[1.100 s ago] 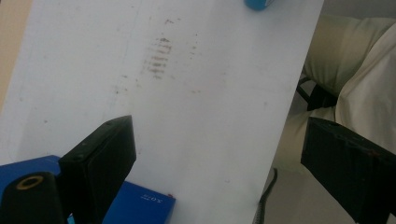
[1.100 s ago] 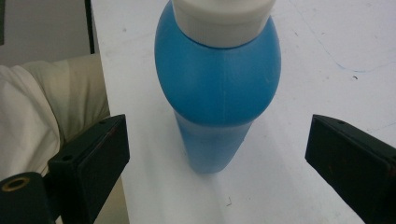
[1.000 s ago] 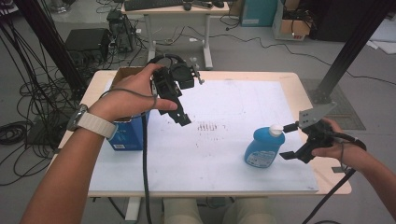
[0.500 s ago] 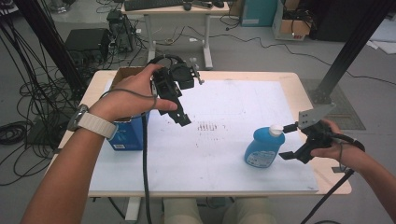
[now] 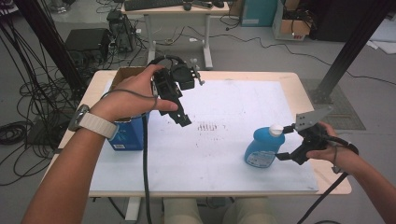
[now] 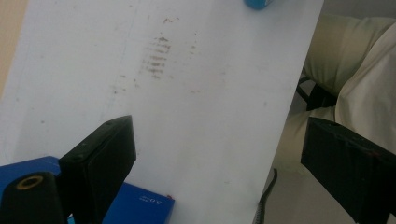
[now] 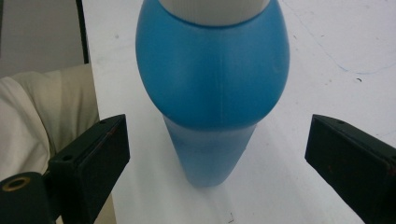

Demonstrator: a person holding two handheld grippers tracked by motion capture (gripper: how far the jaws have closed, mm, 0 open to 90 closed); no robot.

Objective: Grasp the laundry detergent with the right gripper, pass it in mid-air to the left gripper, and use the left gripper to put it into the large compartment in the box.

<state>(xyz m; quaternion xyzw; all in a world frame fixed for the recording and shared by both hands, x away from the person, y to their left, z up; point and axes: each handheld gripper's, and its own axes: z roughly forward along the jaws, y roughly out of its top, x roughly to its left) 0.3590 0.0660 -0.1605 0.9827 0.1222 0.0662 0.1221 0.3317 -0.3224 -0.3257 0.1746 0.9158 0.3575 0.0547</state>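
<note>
While the bottle (image 5: 263, 147) stood upright near the right front edge of the white board (image 5: 224, 158), the right gripper (image 5: 286, 142) sat just beside it, jaws wide on either side of its blue body (pads clear of it in the right gripper view). Raised over the board's left part, the left gripper (image 5: 180, 119) hung with its jaws wide and nothing between them, above a blue box (image 5: 127, 134)

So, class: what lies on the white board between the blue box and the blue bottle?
Nothing stands there: between the blue box and the blue bottle the white board is bare except for dark smudges, seen in the high view.
</note>
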